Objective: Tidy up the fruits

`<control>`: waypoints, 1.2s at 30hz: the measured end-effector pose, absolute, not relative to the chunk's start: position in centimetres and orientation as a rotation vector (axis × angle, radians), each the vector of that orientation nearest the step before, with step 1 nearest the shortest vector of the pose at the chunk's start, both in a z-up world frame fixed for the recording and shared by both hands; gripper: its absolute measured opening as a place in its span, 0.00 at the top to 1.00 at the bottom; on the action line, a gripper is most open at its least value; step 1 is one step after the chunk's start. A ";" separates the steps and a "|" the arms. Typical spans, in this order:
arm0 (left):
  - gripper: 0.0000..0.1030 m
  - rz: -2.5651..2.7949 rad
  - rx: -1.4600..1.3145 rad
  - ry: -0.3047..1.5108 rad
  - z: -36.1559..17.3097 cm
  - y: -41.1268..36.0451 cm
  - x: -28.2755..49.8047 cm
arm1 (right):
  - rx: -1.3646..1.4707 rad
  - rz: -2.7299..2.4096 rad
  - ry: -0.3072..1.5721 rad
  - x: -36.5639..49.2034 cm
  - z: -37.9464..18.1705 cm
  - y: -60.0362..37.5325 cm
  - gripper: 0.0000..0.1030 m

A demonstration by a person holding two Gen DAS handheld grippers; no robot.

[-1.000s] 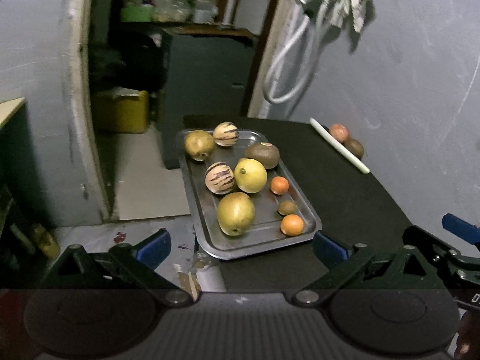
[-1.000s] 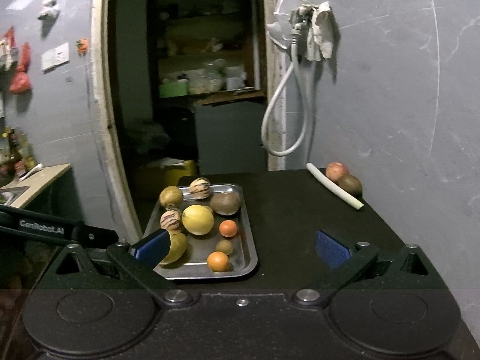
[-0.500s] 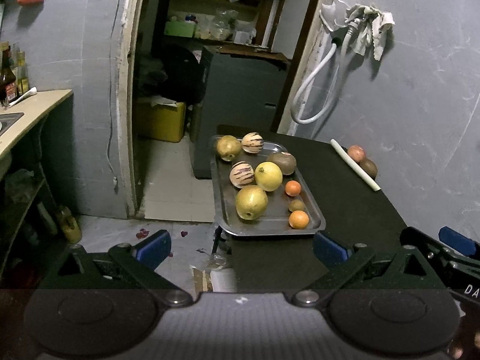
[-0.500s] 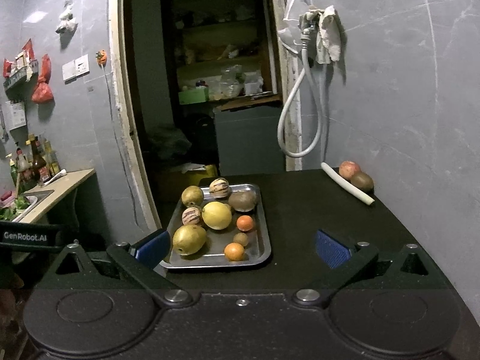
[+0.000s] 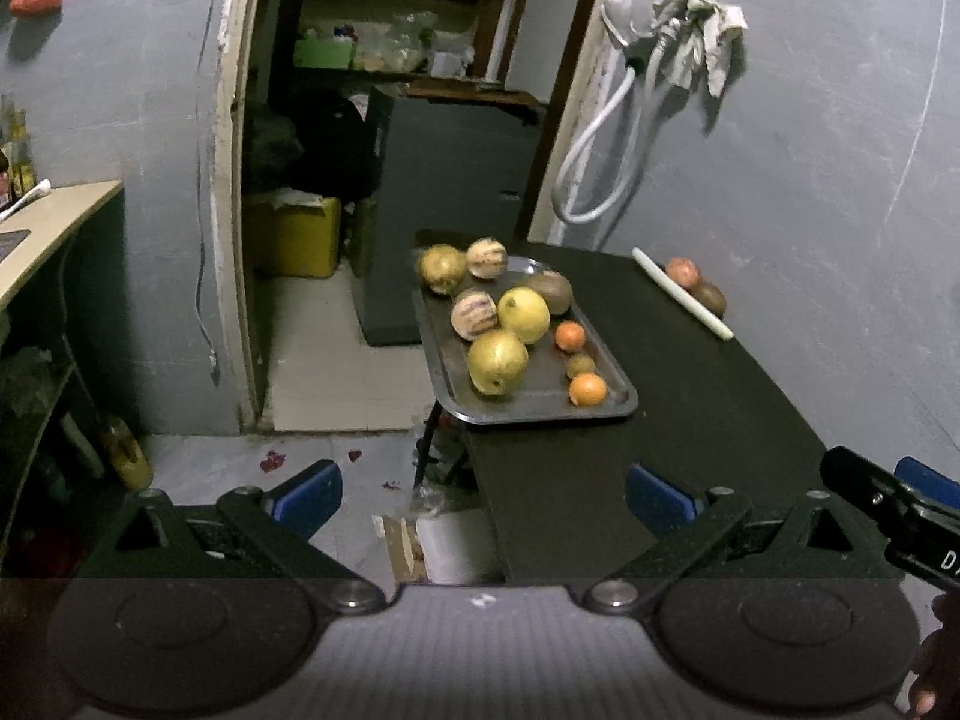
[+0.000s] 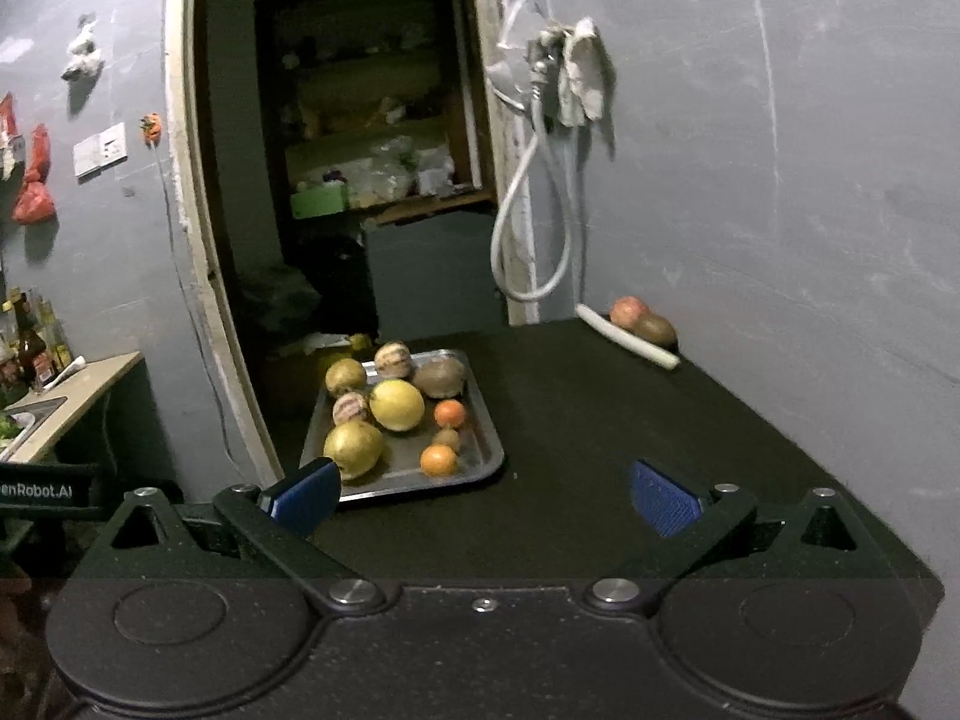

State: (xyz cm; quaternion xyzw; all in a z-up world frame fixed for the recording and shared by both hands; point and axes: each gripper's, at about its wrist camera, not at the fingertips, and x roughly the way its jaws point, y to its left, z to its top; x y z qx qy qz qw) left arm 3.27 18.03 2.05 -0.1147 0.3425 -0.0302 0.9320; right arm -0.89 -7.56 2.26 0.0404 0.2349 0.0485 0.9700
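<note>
A metal tray lies at the left edge of a black table. It holds several fruits: a big yellow pear, a yellow citrus, two striped melons, a brown kiwi, two small oranges. A red apple and a brown fruit rest by the wall, behind a white stick. My left gripper and right gripper both hang open and empty, short of the tray.
A grey wall runs along the table's right side, with a white hose and rag hanging from a tap. A dark doorway opens behind the tray. A counter stands at the left. The floor drops off left of the table.
Both grippers have pulled back and risen, so the tray and fruits look smaller and farther. Both stay open. No fruit has moved.
</note>
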 end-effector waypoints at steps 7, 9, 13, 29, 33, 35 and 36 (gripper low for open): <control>0.01 -0.088 -0.200 0.710 1.9 16.9 3.2 | 0.057 0.093 0.490 -1.2 2.2 -8.3 0.01; 0.01 -0.081 -0.196 0.713 1.7 16.5 3.1 | 0.040 0.105 0.505 -0.9 1.9 -8.8 0.01; 0.01 -0.064 -0.212 0.730 1.1 15.7 3.2 | 0.021 0.132 0.525 -0.6 1.4 -9.9 0.01; 0.01 -0.015 -0.200 0.741 0.4 12.4 2.3 | 0.005 0.207 0.545 0.1 0.8 -13.3 0.01; 0.01 -0.009 -0.200 0.749 0.2 11.9 2.1 | 0.004 0.216 0.555 0.1 0.5 -14.2 0.01; 0.01 -0.005 -0.201 0.754 0.2 11.7 2.1 | 0.005 0.219 0.562 0.2 0.3 -14.5 0.01; 0.01 -0.003 -0.201 0.755 0.1 11.7 2.1 | 0.006 0.221 0.564 0.1 0.2 -14.6 0.01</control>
